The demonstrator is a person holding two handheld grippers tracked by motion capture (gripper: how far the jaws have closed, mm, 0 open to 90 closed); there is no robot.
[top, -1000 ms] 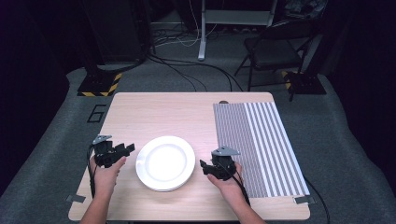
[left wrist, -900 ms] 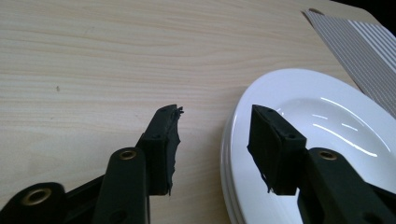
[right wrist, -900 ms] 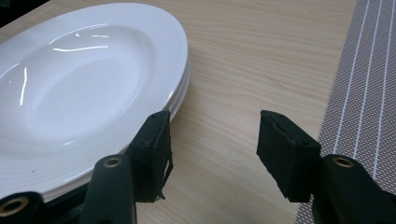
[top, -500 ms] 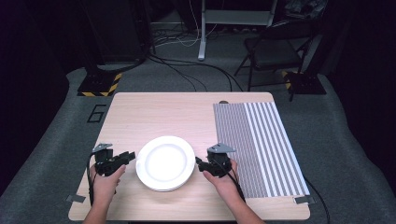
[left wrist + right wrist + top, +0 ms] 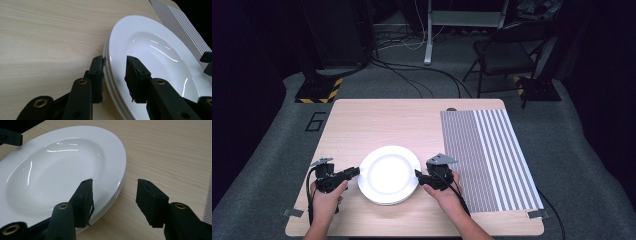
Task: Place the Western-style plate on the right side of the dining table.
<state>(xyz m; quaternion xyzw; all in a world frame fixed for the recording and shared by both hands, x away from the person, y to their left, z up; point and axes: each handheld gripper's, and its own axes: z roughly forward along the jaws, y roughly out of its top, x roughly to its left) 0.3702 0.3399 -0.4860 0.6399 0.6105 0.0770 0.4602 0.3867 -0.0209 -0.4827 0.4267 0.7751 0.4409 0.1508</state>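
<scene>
A stack of white plates [image 5: 389, 175] sits at the front middle of the wooden table [image 5: 392, 120]. My left gripper [image 5: 354, 172] is at the stack's left edge and stands open. In the left gripper view the white plates [image 5: 155, 57] have their rim between my left gripper's [image 5: 113, 75] two jaws, which are not closed on it. My right gripper [image 5: 418, 175] is open at the stack's right edge. In the right gripper view one jaw of the right gripper [image 5: 116, 200] hangs over the plates [image 5: 57, 170] and the other stands over bare wood.
A grey-and-white striped mat [image 5: 487, 150] covers the table's right side, just right of my right hand. Behind the table are a folding chair [image 5: 507, 55], floor cables and a yellow-black striped base [image 5: 317, 90].
Both grippers have moved inward to the plate stack. The left one came nearer and rightward to the left rim; the right one shifted left to the right rim.
</scene>
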